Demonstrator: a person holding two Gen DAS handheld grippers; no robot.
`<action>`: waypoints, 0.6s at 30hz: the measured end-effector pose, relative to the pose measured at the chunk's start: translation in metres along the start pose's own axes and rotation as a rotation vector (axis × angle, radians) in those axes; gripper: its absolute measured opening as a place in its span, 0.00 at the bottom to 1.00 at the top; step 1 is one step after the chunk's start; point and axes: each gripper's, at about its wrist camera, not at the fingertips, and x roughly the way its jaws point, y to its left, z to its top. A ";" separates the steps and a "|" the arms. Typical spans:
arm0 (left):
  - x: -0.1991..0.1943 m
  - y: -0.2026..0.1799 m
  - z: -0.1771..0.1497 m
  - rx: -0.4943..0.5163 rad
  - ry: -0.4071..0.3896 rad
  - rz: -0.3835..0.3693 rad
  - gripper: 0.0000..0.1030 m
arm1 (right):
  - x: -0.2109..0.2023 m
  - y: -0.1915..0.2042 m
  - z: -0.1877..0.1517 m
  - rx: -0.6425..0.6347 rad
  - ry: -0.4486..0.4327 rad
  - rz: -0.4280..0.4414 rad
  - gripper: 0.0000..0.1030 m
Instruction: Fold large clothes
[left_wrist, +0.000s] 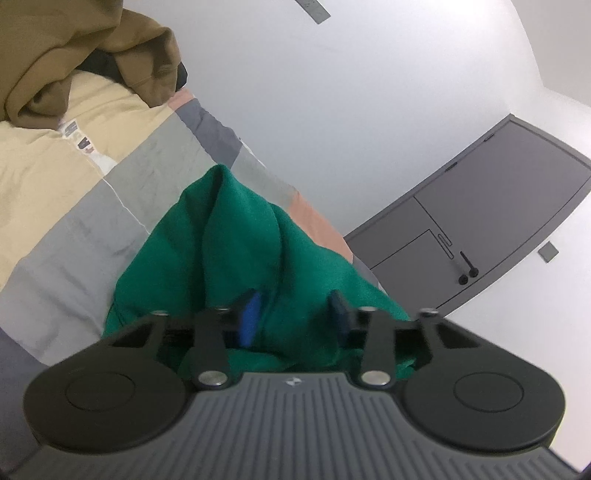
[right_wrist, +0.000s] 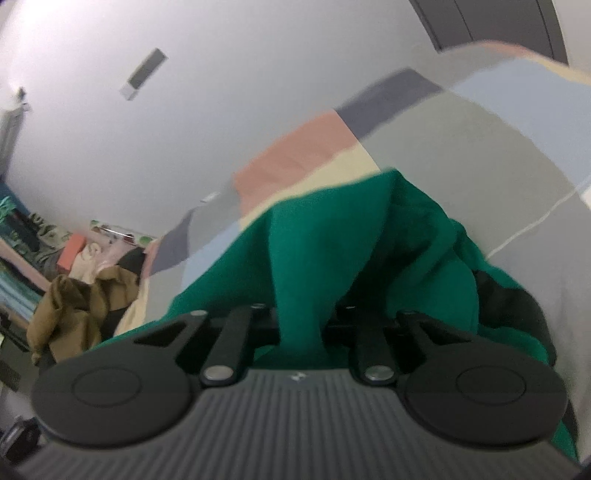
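Observation:
A green garment (left_wrist: 240, 243) lies bunched on the patchwork bedspread (left_wrist: 74, 229). My left gripper (left_wrist: 293, 314) has a thick fold of the green cloth between its blue fingertips (left_wrist: 249, 314), jaws partly closed around it. In the right wrist view my right gripper (right_wrist: 301, 325) is shut on a raised fold of the same green garment (right_wrist: 332, 243); its fingertips are hidden by the cloth, which hangs over the gripper body.
A brown garment (left_wrist: 74, 55) and a beige one (left_wrist: 55, 147) lie piled at the far left of the bed. The brown pile also shows in the right wrist view (right_wrist: 74, 306), with clutter behind. A grey door (left_wrist: 498, 206) is in the white wall.

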 end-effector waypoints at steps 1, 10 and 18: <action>-0.003 -0.001 0.000 -0.004 -0.003 -0.006 0.18 | -0.011 0.004 -0.001 -0.014 -0.011 0.013 0.17; -0.092 -0.044 -0.005 0.059 0.023 -0.105 0.06 | -0.128 0.035 -0.018 -0.226 -0.026 0.098 0.15; -0.170 -0.045 -0.039 0.110 0.257 0.016 0.06 | -0.199 0.033 -0.038 -0.338 0.212 0.104 0.15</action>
